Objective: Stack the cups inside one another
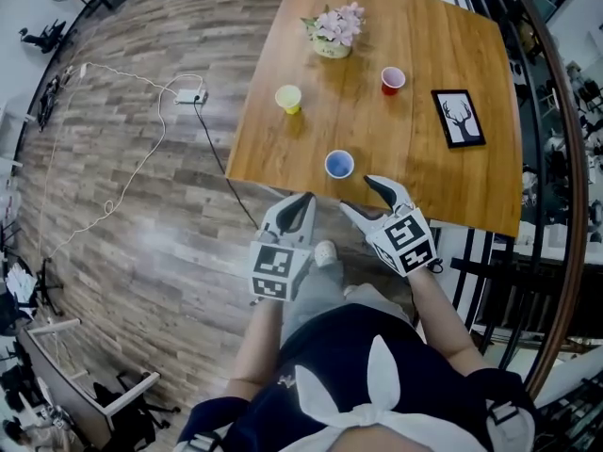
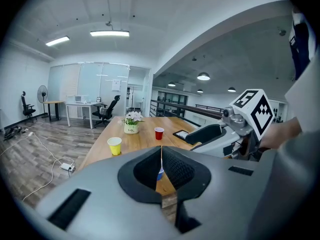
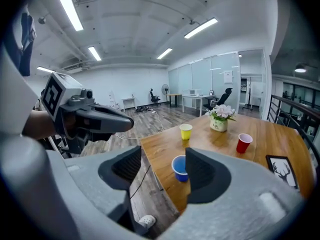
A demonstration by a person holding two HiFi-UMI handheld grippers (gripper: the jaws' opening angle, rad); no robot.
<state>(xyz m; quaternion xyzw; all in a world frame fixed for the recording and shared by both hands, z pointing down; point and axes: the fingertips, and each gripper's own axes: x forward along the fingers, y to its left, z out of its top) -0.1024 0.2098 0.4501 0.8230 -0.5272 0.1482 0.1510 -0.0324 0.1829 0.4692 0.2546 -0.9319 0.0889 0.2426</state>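
Note:
Three cups stand apart on the wooden table [image 1: 443, 172]: a blue cup [image 1: 339, 164] by the near edge, a yellow cup [image 1: 288, 98] farther left, a red cup [image 1: 392, 80] farther right. Both grippers hover just short of the table's near edge, on either side of the blue cup. My left gripper [image 1: 306, 199] is shut and empty; in its own view only a sliver of the blue cup [image 2: 160, 173] shows between the closed jaws. My right gripper [image 1: 357, 196] is open, with nothing held. In its view the blue cup [image 3: 179, 168] stands beyond the gap, by the right-hand finger.
A flower pot [image 1: 333, 31] stands at the table's far side and a framed deer picture [image 1: 458, 118] lies at the right. A power strip [image 1: 191, 95] with white cable lies on the wood floor at the left. A railing [image 1: 556, 252] runs along the right.

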